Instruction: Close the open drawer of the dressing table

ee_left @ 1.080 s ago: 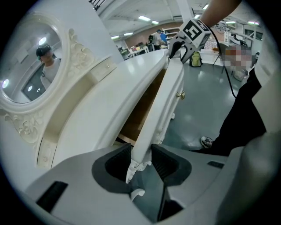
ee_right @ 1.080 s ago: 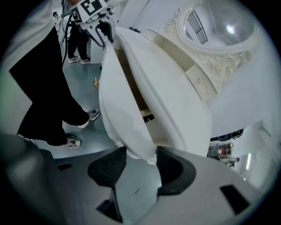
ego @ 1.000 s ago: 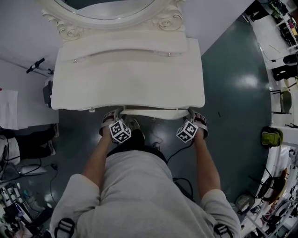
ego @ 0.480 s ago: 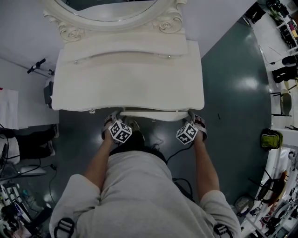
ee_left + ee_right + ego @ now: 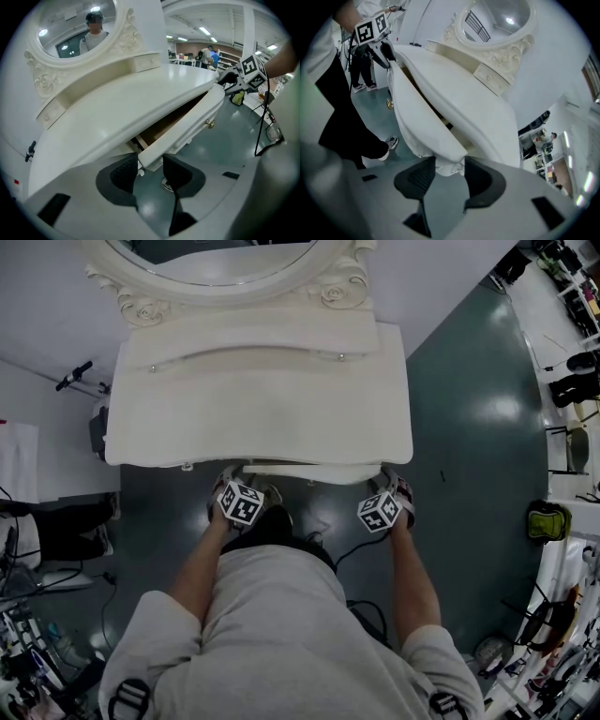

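Now the white desk [image 5: 253, 409] stands in front of the person, with a round mirror [image 5: 220, 259] at its back. The drawer [image 5: 309, 467] sits under the desk's front edge and sticks out a little. Its long side runs left to right along that edge, and its front faces the person. A small gold knob [image 5: 210, 123] is on the front.

The left gripper [image 5: 150, 171] is at the drawer's left end. Its jaws have just been opening and stand wide, with the drawer's corner between them.

The right gripper [image 5: 450, 173] is at the right end. That corner fills the gap between its jaws. I cannot tell if they squeeze it.

The dark green floor [image 5: 469, 427] lies below.
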A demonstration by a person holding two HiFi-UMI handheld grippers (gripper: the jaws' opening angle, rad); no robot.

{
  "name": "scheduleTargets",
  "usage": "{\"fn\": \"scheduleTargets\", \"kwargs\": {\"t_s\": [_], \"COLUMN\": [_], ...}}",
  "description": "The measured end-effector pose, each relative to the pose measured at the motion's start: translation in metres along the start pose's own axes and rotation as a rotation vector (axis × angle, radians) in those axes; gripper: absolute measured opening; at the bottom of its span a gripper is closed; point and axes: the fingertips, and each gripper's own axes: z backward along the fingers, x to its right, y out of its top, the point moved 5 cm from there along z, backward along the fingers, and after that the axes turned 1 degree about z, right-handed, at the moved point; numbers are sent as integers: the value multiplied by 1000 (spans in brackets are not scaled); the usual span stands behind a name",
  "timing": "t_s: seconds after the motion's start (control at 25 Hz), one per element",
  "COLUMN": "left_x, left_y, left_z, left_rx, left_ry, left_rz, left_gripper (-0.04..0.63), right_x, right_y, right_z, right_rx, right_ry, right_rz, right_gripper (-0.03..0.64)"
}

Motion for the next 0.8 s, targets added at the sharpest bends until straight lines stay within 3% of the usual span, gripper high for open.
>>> {"fn": "scheduleTargets", "kwargs": {"t_s": [0.24, 0.48, 0.68, 0.8], "left_x": [-5, -6, -11, -12], "left_y": [2, 3, 3, 3], "left_z": [-2, -5, -6, -7], "left_rx": [1, -13, -18, -11], "left_ry": [-18, -27, -43, -51], "left_rz": [84, 144, 287, 303], "left_gripper": [155, 155, 155, 155], "right_x": [4, 6, 8, 9], "right_y": [3, 1, 2, 2], "right_z": [-3, -5, -7, -8], "right_rx": [13, 26, 32, 35], "right_ry": [-1, 9, 5, 4], "right_rz": [-24, -117, -172, -182], "right_gripper": [201, 187, 176, 173]}}
